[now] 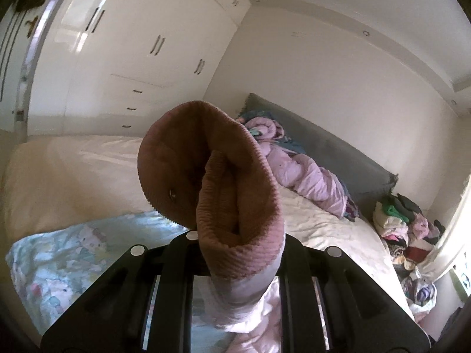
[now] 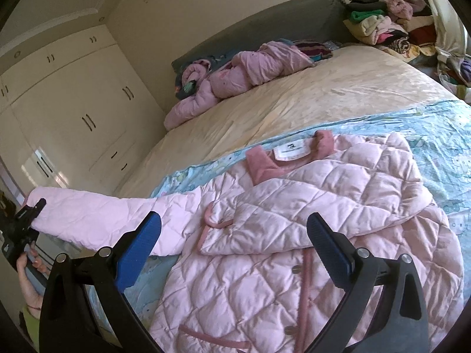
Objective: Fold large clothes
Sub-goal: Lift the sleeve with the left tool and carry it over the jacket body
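Across the bed [image 2: 294, 100], on a blue printed sheet [image 2: 441, 153], the pink quilted coat [image 2: 294, 235] is lying flat. Its sleeve [image 2: 112, 217] is stretching out sideways, cuff [image 1: 212, 182] pinched by the left gripper [image 2: 36, 207], gripped from below by a hand [image 2: 29, 276]. Above the coat, the right gripper [image 2: 234, 244] is hovering, jaws spread wide.

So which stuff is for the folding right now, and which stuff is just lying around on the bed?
For the folding:
- pink quilted coat
- its sleeve, pinched at the cuff by the left gripper
- right gripper, open above the coat

Just lying around:
- lilac puffy jacket by the headboard
- clothes pile
- blue cartoon blanket
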### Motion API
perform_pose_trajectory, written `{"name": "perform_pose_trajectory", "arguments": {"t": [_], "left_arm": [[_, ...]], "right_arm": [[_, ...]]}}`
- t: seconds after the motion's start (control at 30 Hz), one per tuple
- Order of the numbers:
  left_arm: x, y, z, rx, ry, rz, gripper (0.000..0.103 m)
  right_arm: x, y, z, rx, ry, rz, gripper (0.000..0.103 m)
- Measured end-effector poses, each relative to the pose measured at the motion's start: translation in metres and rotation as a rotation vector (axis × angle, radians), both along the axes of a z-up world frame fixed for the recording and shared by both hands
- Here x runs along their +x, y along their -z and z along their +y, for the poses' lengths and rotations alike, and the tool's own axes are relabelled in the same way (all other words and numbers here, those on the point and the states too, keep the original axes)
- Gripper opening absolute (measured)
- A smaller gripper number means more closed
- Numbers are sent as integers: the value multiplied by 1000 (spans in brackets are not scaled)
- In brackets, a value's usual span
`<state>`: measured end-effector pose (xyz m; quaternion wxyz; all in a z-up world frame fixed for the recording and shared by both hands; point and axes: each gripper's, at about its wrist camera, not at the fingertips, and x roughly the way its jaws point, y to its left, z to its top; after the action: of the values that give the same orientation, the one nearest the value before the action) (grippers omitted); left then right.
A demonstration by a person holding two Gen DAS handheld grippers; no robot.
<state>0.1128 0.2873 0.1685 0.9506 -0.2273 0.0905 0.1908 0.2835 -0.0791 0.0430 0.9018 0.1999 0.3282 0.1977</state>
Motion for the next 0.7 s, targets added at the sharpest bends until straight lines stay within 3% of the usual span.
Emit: {"name": "perform_pose_trajectory", "arguments": {"t": [0.7], "left_arm": [[54, -6, -110, 87, 251, 5, 7]], "right_arm": [[-3, 10, -75, 64, 81, 11, 99]]}}
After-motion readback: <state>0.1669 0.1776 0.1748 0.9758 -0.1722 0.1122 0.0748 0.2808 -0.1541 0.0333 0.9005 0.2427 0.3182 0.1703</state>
